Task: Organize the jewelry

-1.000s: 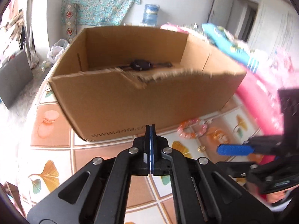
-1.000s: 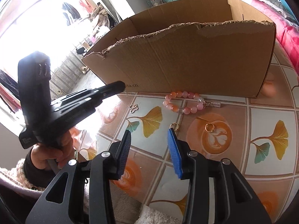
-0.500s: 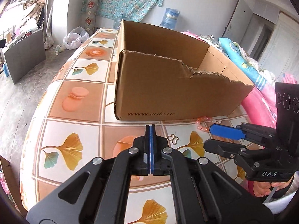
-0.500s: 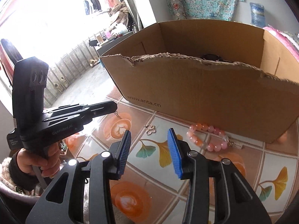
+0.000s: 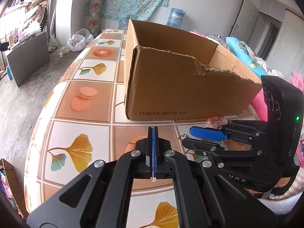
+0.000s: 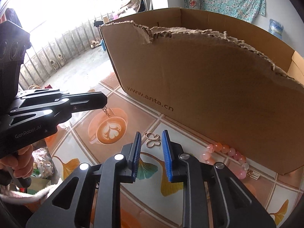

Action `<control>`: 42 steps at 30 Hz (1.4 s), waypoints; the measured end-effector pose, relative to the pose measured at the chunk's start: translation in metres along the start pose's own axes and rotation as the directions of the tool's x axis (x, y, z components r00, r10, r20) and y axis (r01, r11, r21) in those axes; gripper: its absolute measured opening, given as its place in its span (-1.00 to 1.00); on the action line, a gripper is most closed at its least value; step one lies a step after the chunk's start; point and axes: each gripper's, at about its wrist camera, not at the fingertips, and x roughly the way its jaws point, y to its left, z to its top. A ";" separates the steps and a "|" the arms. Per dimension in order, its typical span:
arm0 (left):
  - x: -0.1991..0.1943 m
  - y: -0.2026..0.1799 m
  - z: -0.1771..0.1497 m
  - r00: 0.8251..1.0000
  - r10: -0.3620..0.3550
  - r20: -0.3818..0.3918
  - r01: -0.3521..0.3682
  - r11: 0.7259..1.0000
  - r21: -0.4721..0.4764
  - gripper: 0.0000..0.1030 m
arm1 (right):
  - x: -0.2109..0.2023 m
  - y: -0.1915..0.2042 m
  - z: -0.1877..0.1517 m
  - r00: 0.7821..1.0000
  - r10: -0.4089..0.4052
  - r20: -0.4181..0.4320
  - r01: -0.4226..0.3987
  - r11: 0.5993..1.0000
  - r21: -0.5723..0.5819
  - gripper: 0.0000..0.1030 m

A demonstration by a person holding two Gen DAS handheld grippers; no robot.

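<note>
Left gripper (image 5: pixel 153 131): jaws fully closed, angled downward. Right gripper (image 6: pixel 151 142): jaws parted and closing, angled downward, pads gripping nothing.

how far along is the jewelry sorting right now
Nothing visibly in the cardboard box from these views. In hand: the left gripper is shut on a small chain; the right gripper is closing around a butterfly-shaped charm on the table. Left: the pink bead bracelet beside the box.

Right gripper (image 6: pixel 151 139) low over tiled table (image 6: pixel 256 186), jaws closing either side of gold butterfly charm (image 6: pixel 153 139), pads not yet touching, pink bead bracelet (image 6: pixel 226 153) against torn cardboard box (image 6: pixel 199 87), left gripper (image 6: pixel 103 99) clamped on short chain (image 6: pixel 106 112)
</note>
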 end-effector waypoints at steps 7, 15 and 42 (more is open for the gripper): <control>0.002 -0.001 0.000 1.000 -0.002 -0.001 0.002 1.000 -0.006 -1.00 | 0.005 0.010 0.006 1.000 -0.025 0.001 0.025 0.999 -0.025 -0.74; 0.002 0.000 0.001 1.000 -0.003 0.000 0.003 1.000 -0.009 -1.00 | -0.001 -0.004 0.004 1.000 0.011 0.003 -0.011 1.000 0.029 -0.98; 0.000 0.004 0.004 1.000 0.002 0.010 -0.002 1.000 -0.022 -1.00 | 0.013 0.013 0.012 0.997 -0.070 -0.009 0.071 0.997 0.007 -0.70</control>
